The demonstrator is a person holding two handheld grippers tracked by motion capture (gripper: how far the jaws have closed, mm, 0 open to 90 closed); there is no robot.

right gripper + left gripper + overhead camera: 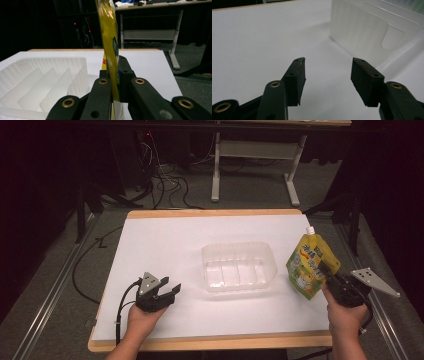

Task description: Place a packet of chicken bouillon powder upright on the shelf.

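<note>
A yellow-green spouted pouch point(311, 265) with a white cap is held up over the table's right side, and my right gripper point(327, 276) is shut on its lower edge. In the right gripper view the pouch point(109, 45) rises edge-on from between the jaws of my right gripper point(115, 75). A clear plastic tray point(239, 266) with ribbed compartments sits mid-table, left of the pouch. My left gripper point(169, 291) rests low at the front left, open and holding nothing. The left gripper view has my left gripper point(328, 72) facing the tray's point(362, 27) wall.
A white sheet point(165, 245) covers the wooden table. Behind the table stand a white desk frame point(255, 155) and tangled cables point(165, 180) on the floor. The clear tray point(42, 80) lies left of my right gripper.
</note>
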